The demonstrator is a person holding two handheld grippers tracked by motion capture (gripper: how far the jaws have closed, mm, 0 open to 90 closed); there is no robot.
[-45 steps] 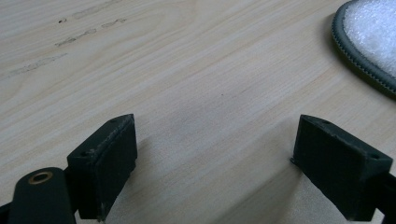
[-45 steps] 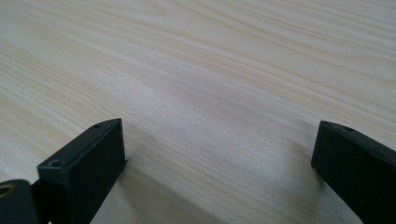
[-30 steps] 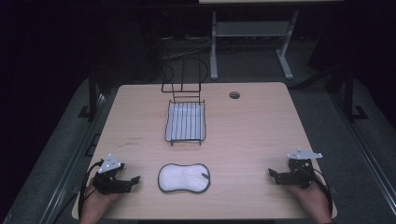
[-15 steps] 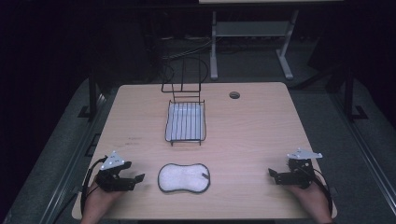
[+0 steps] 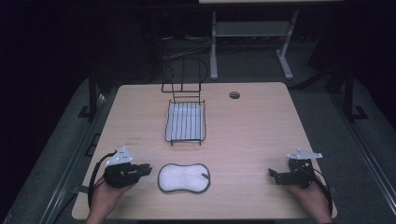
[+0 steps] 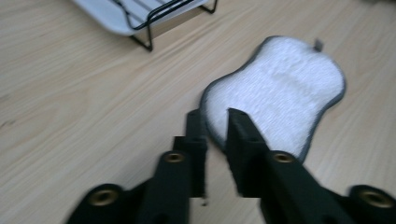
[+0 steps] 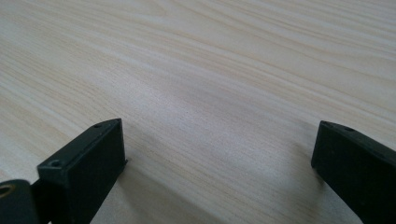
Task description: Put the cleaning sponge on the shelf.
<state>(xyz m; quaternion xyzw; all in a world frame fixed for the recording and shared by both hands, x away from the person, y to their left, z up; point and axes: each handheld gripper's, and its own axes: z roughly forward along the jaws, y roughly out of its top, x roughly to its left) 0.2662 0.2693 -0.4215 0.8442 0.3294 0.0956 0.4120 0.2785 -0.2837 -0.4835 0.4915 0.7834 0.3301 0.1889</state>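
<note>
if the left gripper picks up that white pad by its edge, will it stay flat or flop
The white pad lies flat and thin on the table, with a fluffy face and stitched grey rim, so it is probably soft cloth or sponge and would droop from an edge pinch. It looks light. The fuzzy surface should resist slipping, and nothing suggests it could roll or break.
</note>
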